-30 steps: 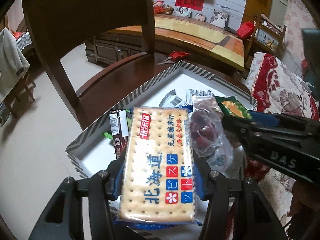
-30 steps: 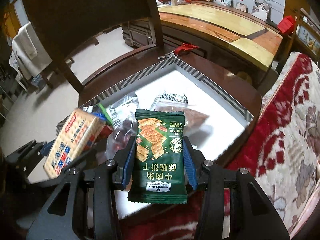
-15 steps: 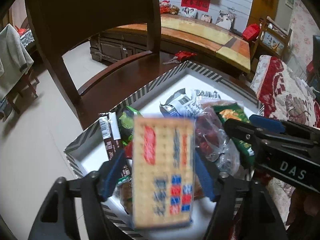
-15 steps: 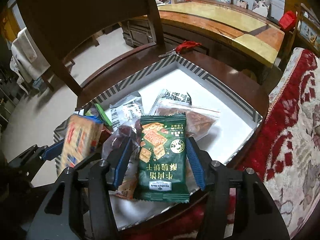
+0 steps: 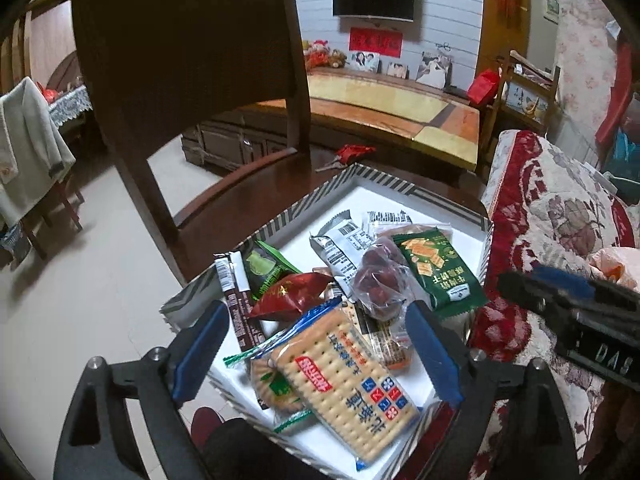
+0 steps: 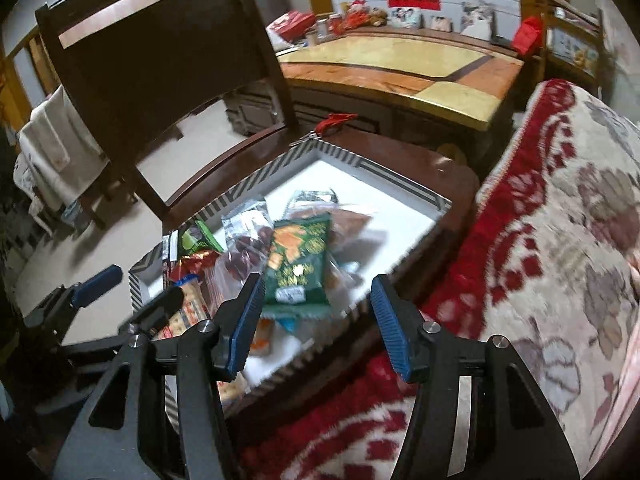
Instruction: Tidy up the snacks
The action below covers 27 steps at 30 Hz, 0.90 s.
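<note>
The left tool (image 5: 316, 350) had just been opening, and its blue pads stood wide apart above the flat cream cracker packet with blue and red print (image 5: 344, 380), which lay loose at the near end of the white, stripe-rimmed cardboard box (image 5: 384, 178) on the dark wooden chair seat. The right tool (image 6: 318, 324) had likewise been opening and gripped nothing. The dark green biscuit pouch (image 6: 298, 258) lay in the box on the other snacks.

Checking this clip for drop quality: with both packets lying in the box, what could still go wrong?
The cracker pack lies tilted on other snacks at the striped box near edge and might slide out. The green biscuit packet rests atop a loose heap, so it may shift. The left gripper, jaws just opened, straddles the pile and could snag wrappers.
</note>
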### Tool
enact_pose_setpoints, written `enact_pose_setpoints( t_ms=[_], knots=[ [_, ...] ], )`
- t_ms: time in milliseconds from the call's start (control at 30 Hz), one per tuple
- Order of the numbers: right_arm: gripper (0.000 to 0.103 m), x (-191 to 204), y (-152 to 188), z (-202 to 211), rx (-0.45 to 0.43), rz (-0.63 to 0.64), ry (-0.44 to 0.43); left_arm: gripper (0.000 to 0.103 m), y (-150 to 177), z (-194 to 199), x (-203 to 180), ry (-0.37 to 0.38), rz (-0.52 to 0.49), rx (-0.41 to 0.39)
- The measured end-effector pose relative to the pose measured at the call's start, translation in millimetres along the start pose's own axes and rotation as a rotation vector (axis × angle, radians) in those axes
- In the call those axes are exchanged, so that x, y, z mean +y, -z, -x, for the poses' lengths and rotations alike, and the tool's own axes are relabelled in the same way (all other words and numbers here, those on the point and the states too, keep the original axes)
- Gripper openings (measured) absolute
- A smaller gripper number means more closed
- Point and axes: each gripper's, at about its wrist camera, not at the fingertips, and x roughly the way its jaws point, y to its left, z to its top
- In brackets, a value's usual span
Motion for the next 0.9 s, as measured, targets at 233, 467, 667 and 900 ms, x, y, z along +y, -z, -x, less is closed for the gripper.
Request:
enact_pose_setpoints(
  t_ms=[233,467,667,900],
  knots=[
    [0.055,1.2,30.1,16.0,-0.003,0.012,0.01,0.103,5.6,19.4,-10.0,0.015,-0.047,-0.041],
    [0.055,-4.9,41.6,26.4,-0.002,0.001,0.012,0.103,6.9,28.2,-15.8,0.012,-0.063,-0.052],
    [0.055,-10.9,43.4,30.4,-0.004,-0.017,0.014,0.103,8.3,30.0,-16.4,0.015,-0.061,-0.045],
    [0.055,-12.5,46.1,28.3,0.013,-0.019,0.013,0.103,9.3,30.0,-17.1,0.016,-0.054,-0.047]
  ],
)
